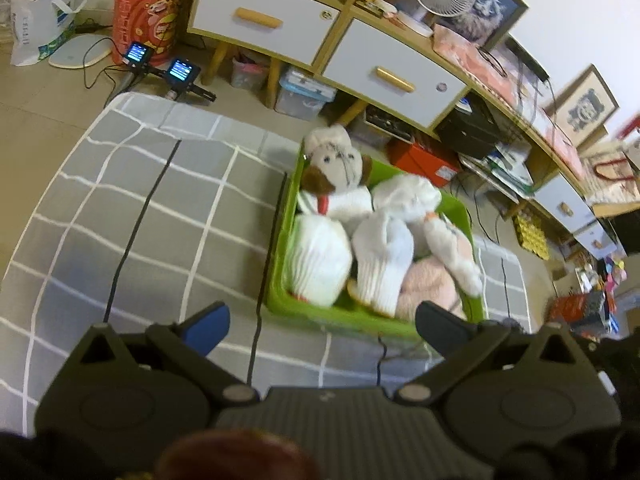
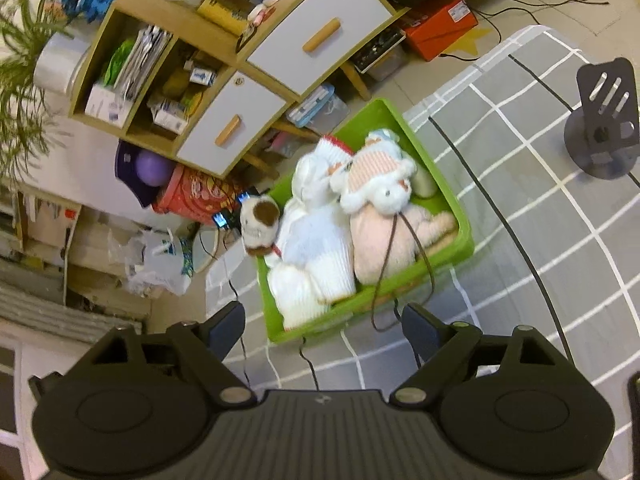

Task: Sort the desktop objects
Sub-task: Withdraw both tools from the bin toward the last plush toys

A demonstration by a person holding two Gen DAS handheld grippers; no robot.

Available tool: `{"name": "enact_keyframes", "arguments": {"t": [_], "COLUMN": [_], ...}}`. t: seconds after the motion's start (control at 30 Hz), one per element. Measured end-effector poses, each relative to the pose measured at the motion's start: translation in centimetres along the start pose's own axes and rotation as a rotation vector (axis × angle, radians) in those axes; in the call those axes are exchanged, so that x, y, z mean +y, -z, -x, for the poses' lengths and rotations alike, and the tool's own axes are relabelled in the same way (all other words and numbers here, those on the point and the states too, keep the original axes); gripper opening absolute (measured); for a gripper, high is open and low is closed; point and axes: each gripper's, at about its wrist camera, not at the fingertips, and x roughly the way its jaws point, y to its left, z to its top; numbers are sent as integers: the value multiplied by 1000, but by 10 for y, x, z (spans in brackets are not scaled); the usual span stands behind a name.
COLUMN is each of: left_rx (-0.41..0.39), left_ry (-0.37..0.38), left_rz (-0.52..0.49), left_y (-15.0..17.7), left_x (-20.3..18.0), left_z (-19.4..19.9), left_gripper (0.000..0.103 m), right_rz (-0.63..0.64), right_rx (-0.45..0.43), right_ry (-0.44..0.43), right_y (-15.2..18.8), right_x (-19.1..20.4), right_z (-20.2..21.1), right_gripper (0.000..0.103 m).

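A green bin (image 1: 340,316) stands on the grey checked tablecloth (image 1: 160,208) and is full of soft toys: a white dog with brown ears (image 1: 336,164), white plush pieces (image 1: 384,256) and a pink plush (image 1: 428,284). My left gripper (image 1: 324,324) is open and empty, just in front of the bin's near rim. In the right wrist view the same bin (image 2: 452,196) holds the dog (image 2: 260,220), a white-and-pink striped plush (image 2: 376,180) and the pink plush (image 2: 388,240). My right gripper (image 2: 324,328) is open and empty above the bin's near corner.
A black metal stand (image 2: 608,120) stands on the cloth at the right. Thin cables (image 2: 400,264) hang over the bin's rim. Beyond the table's far edge are a wooden drawer cabinet (image 1: 304,28), a red drum (image 1: 144,12) and floor clutter.
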Motion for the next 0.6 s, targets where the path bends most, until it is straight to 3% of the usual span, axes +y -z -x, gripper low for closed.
{"name": "enact_keyframes", "arguments": {"t": [0.23, 0.4, 0.6], "left_rx": [25, 19, 79], "left_ry": [-27, -15, 20], "left_rz": [-55, -62, -31], "left_y": [31, 50, 72], "left_x": [5, 7, 11], "left_z": [0, 9, 12], "left_gripper": [102, 102, 102], "right_rz": [77, 122, 179], "right_rx": [82, 87, 92], "right_ry": [76, 47, 114], "right_y": [32, 41, 53], "right_x": [-7, -1, -3], "right_z": [-8, 2, 12], "right_gripper": [89, 89, 89]}}
